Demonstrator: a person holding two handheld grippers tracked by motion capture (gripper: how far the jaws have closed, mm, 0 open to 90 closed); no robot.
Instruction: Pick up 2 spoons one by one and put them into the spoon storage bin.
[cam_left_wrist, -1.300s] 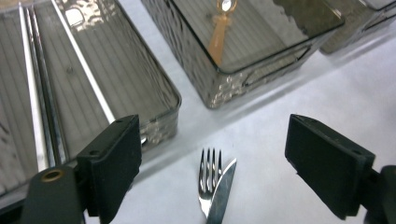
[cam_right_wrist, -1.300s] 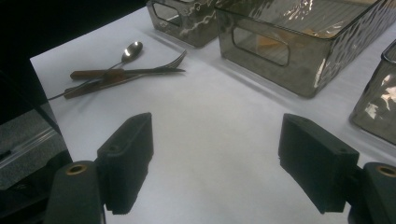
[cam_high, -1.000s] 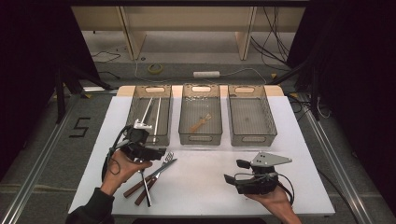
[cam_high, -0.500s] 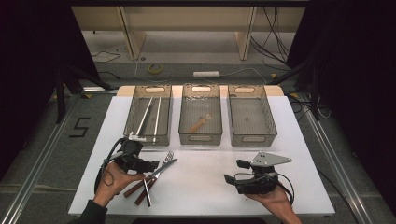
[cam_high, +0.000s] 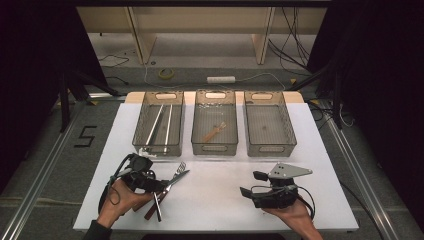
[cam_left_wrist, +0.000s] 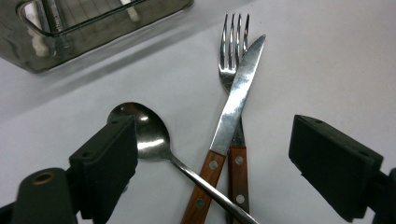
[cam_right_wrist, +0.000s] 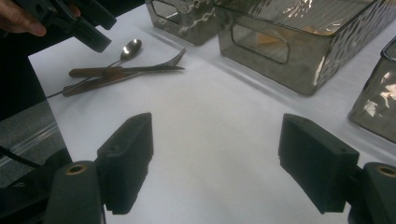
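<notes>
Your left gripper (cam_left_wrist: 212, 154) hangs low over the cutlery with its jaws wide apart and nothing between the pads, so nothing is held. Under it, on the white table (cam_high: 220, 195), the spoon (cam_left_wrist: 142, 135) lies with its bowl just beside the left jaw and its thin handle running across the wooden handle of the knife (cam_left_wrist: 233, 112); the knife in turn lies over the fork (cam_left_wrist: 232, 51). The spoon is on top, so it looks like the piece to take first: centre the jaws on its handle just behind the bowl, clear of the crossing, come straight down, and close only when both pads straddle the metal, or you may drag the knife along. The left tray (cam_high: 160, 122), just beyond the cutlery, already has long metal pieces in it; the middle tray (cam_high: 215, 122) has a small wooden item, and the right tray (cam_high: 266, 122) looks empty. Your right gripper (cam_right_wrist: 217, 154) rests near the table's front right, jaws wide and holding nothing; keep it parked there.
</notes>
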